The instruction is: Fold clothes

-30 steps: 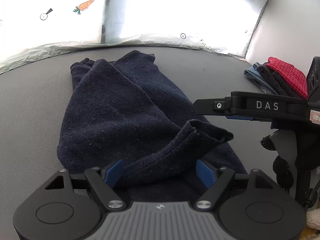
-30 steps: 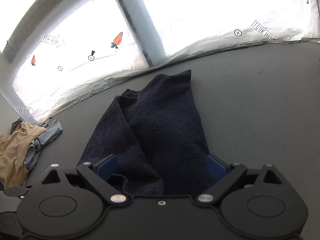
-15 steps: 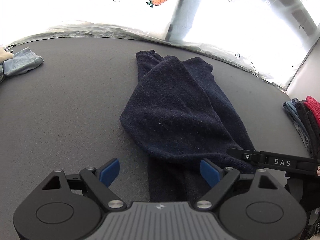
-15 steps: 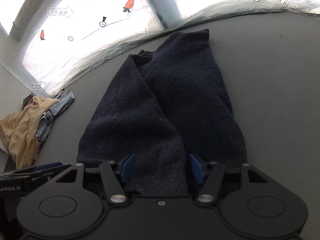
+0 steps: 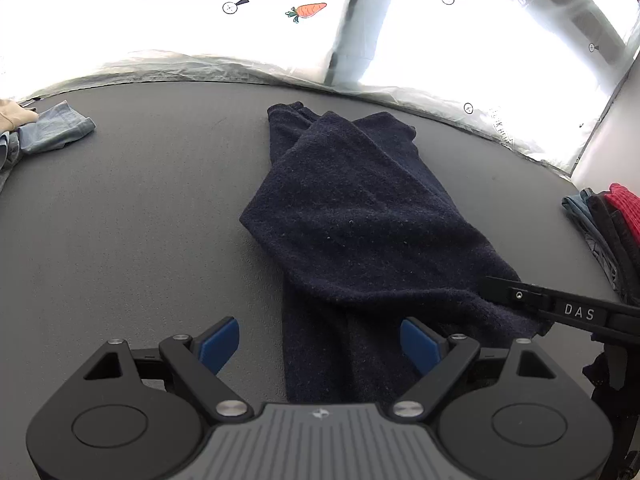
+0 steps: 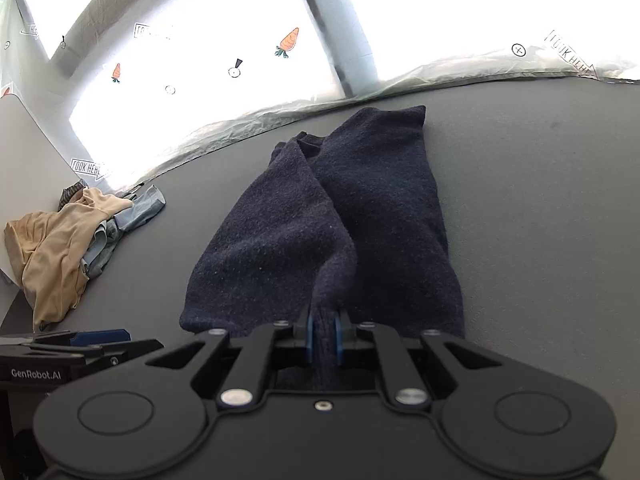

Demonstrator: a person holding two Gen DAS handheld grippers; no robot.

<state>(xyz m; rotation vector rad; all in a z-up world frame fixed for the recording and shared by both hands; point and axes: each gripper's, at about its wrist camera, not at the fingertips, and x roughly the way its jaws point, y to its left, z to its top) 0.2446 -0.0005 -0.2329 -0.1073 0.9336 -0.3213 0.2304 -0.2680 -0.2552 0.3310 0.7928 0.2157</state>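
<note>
Here we pinch the near hem of the navy knit garment (image 6: 332, 216) in the right tool (image 6: 322, 338); its length runs straight away across the grey bench (image 5: 120, 208), and the left tool (image 5: 320, 344) gapes empty over the hem's left side.

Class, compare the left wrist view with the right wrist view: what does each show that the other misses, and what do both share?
Only the left wrist view shows the stack of red and dark clothes at the right edge, and the left gripper with its fingers spread wide, nothing pinched between them. Only the right wrist view shows the right gripper shut on a fold of the navy garment, and most of the tan garment. Both show the navy garment, the grey table, the pale blue cloth and the carrot-printed window covering.
</note>
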